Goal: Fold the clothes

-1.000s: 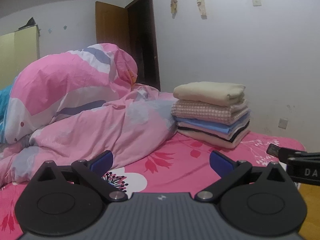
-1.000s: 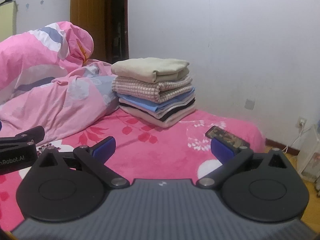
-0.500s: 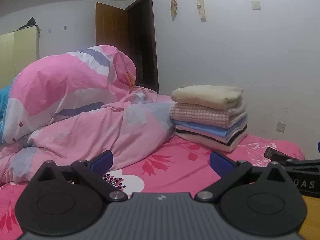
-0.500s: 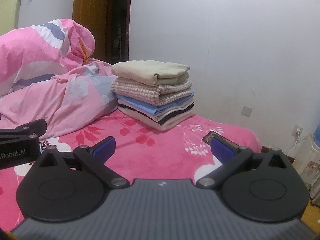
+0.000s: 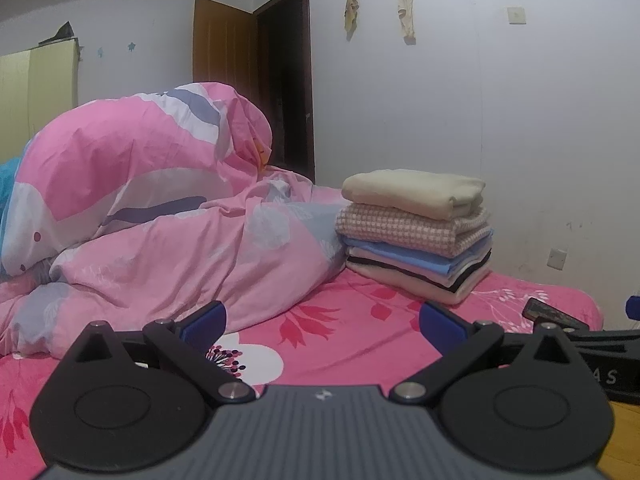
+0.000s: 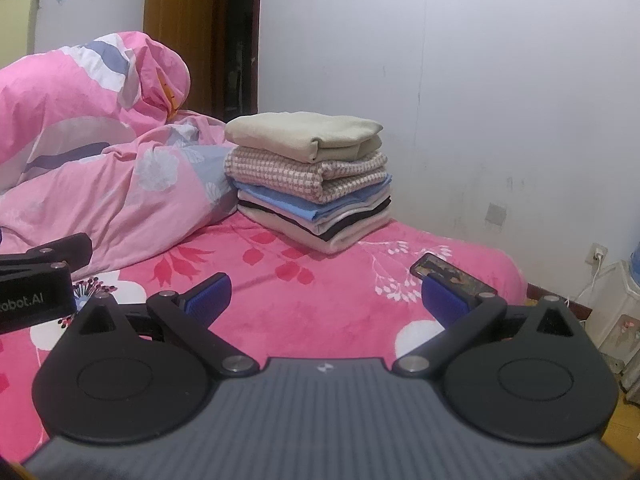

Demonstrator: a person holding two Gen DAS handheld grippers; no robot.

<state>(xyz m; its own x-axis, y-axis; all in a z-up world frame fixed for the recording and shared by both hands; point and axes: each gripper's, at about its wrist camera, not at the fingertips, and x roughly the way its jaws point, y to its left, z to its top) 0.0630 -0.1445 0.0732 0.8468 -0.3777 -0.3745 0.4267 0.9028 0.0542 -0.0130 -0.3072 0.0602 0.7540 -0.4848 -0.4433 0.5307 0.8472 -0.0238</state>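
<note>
Both grippers, left (image 5: 320, 322) and right (image 6: 325, 294), have eased back, jaws apart and empty; a careless reach could topple the folded stack (image 6: 310, 178) on the bed (image 6: 340, 304)

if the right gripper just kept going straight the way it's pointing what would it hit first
Most likely the pink floral bedsheet, which fills the space between the open fingers of the right gripper. The stack of folded clothes lies further along, slightly left of centre. Depth is hard to judge through the fisheye.
</note>
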